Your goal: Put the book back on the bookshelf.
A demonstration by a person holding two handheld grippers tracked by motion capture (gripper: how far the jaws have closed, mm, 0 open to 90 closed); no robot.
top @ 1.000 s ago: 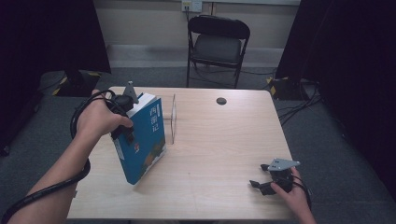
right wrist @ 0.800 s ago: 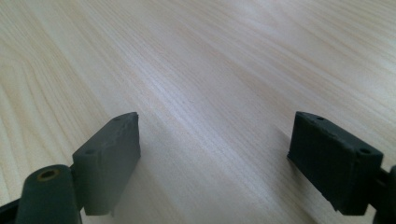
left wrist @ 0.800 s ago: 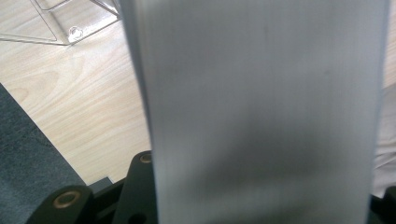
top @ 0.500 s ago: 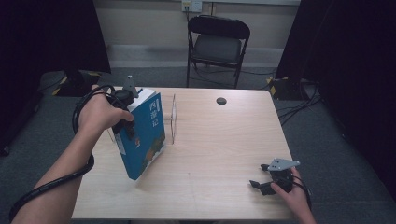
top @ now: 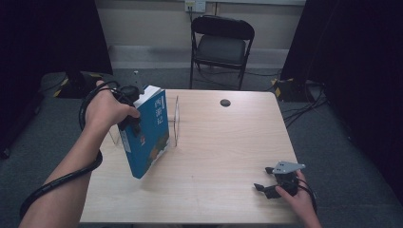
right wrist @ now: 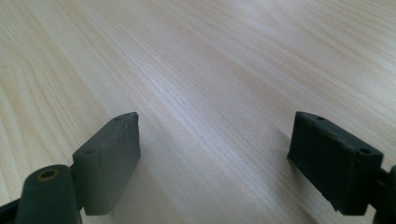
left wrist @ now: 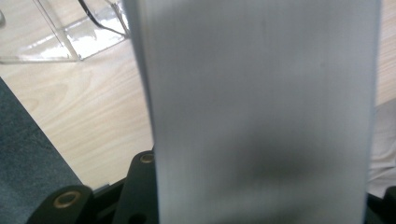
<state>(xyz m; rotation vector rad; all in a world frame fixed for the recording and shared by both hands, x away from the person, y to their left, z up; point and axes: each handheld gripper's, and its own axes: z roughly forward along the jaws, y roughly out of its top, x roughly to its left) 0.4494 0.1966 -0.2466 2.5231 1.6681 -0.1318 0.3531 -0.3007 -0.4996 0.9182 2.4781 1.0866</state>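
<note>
Blue book (top: 145,135) sits clamped in left gripper (top: 129,107); right gripper (top: 273,183) rests wide apart, holding nothing.

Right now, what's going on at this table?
A person's left gripper is clamped on a blue book, holding it tilted with its lower corner at the table, just beside a clear acrylic stand. In the left gripper view the book's page edge sits between the jaws. The right gripper rests near the table's front right corner, jaws open and holding nothing. The book is not yet in the stand.
</note>
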